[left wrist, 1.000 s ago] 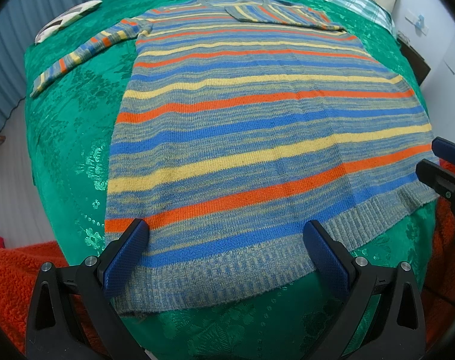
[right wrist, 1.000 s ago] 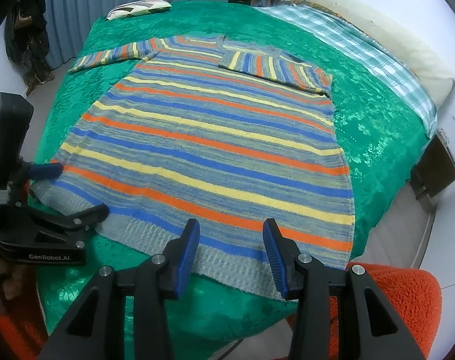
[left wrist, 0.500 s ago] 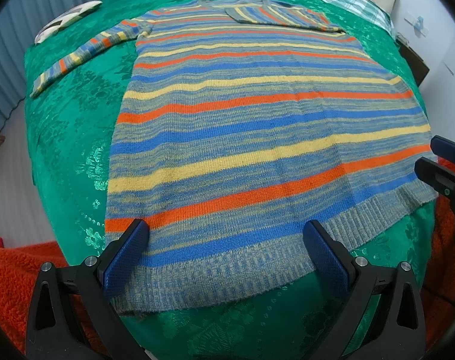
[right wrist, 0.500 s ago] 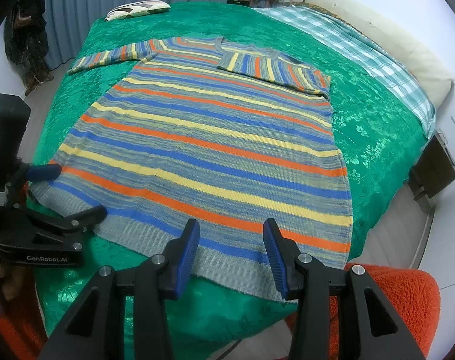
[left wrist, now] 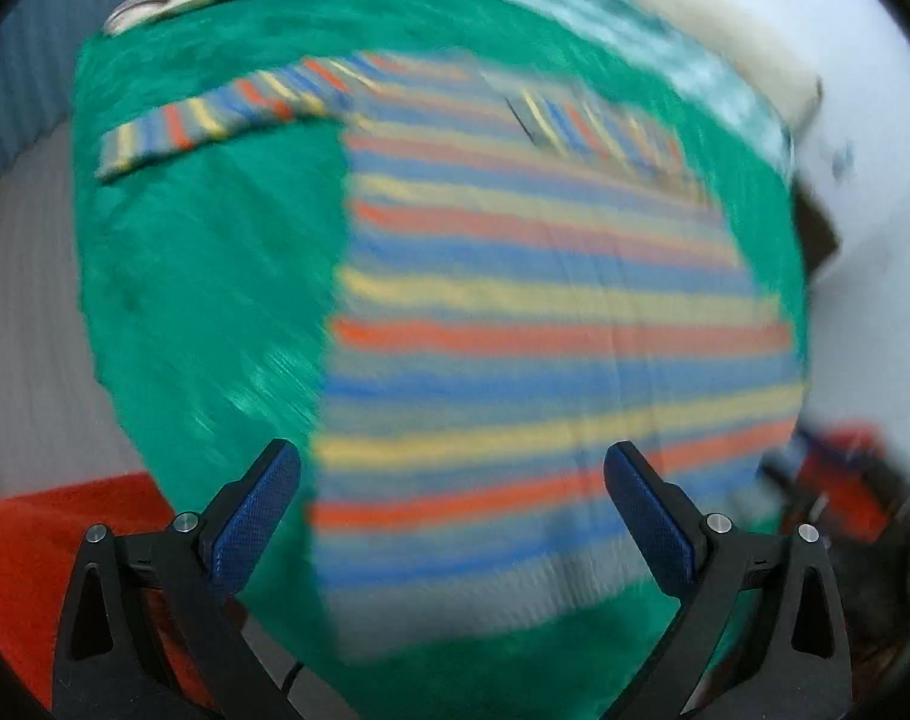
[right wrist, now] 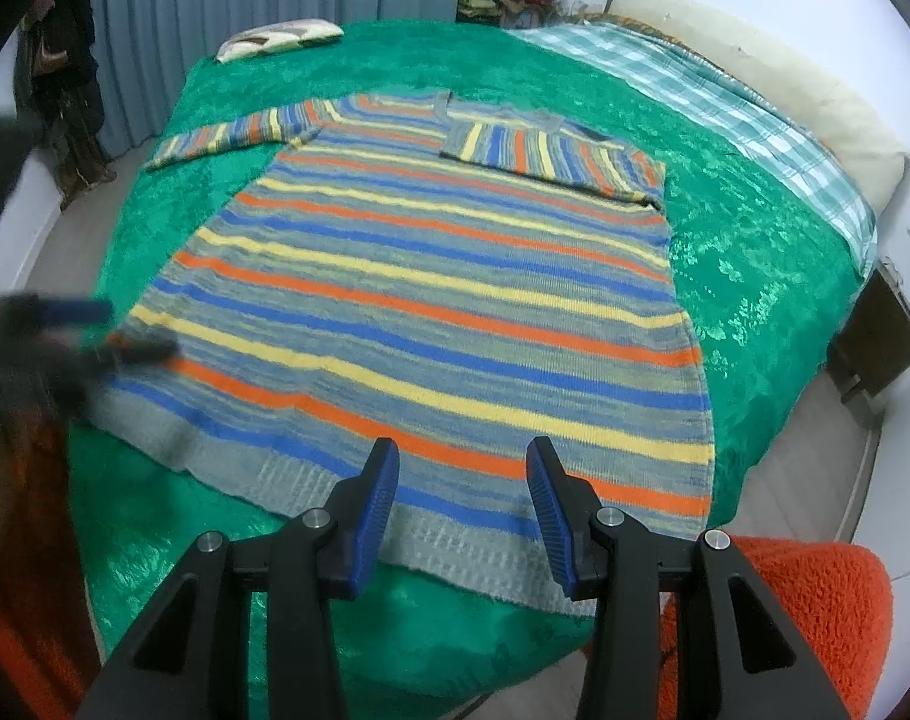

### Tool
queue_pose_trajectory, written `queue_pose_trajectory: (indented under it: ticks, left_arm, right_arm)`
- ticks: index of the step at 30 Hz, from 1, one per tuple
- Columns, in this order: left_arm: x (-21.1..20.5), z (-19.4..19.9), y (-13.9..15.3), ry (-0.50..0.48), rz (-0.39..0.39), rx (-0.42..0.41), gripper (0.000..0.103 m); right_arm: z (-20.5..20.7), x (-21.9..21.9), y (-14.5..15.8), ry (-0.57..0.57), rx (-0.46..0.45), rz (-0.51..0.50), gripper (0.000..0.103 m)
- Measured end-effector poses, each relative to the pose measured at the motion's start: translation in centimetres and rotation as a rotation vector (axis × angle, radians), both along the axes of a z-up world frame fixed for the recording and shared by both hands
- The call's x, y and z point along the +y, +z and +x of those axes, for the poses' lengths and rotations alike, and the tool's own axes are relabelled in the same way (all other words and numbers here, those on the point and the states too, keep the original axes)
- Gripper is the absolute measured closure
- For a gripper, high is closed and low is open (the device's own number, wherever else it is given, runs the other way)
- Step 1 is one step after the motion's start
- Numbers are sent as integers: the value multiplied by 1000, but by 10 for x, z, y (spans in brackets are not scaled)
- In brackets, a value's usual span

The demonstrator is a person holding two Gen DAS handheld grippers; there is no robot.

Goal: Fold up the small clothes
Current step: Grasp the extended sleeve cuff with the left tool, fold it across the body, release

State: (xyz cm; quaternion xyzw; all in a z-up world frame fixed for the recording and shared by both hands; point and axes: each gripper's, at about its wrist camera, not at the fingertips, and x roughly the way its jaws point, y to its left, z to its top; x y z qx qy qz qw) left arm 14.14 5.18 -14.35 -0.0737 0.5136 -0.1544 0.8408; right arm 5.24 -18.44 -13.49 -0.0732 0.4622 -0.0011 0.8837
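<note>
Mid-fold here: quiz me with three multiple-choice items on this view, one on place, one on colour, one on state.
1. Where does the sweater lie?
A. On the green bedspread
B. On the floor
C. Over a chair

2. Which stripe colour does the sweater lack?
A. Orange
B. Pink
C. Yellow

3. How is the right gripper?
A. Shut on the hem
B. Shut on a sleeve
C. Open above the hem

Answers:
1. A, green cloth shows all round the sweater.
2. B, stripes are orange, yellow, blue and grey.
3. C, its fingers stand apart with nothing between them; the left gripper is open too.
</note>
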Motion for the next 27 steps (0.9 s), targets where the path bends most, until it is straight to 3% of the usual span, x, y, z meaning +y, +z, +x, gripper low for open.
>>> queue_pose_trajectory:
  ticks: [4, 9, 13, 17, 19, 20, 21, 27]
  left_arm:
    - [83, 65, 10, 180, -56, -11, 1]
    - [194, 153, -14, 481, -116, 36, 3]
    - [205, 200, -38, 499, -137, 96, 12]
    - [197, 224, -60, 520, -120, 174, 29]
    - [196, 225, -61, 547, -71, 169, 55]
    - [194, 227, -57, 545, -42, 150, 87]
    - [191, 227, -52, 533, -30, 139, 100]
    - [146, 241, 21, 408, 150, -12, 102]
  right_arm:
    - [1, -1, 0, 7, -3, 21, 58]
    - [2, -2, -3, 11, -1, 29, 58]
    - [7, 0, -9, 9, 17, 25, 58]
    - [11, 2, -14, 7, 29, 21, 58]
    - [12, 2, -15, 7, 29, 20, 58]
    - [13, 2, -15, 7, 27, 19, 58]
    - [13, 2, -15, 8, 24, 18, 58]
    - [13, -1, -11, 10, -6, 44, 58]
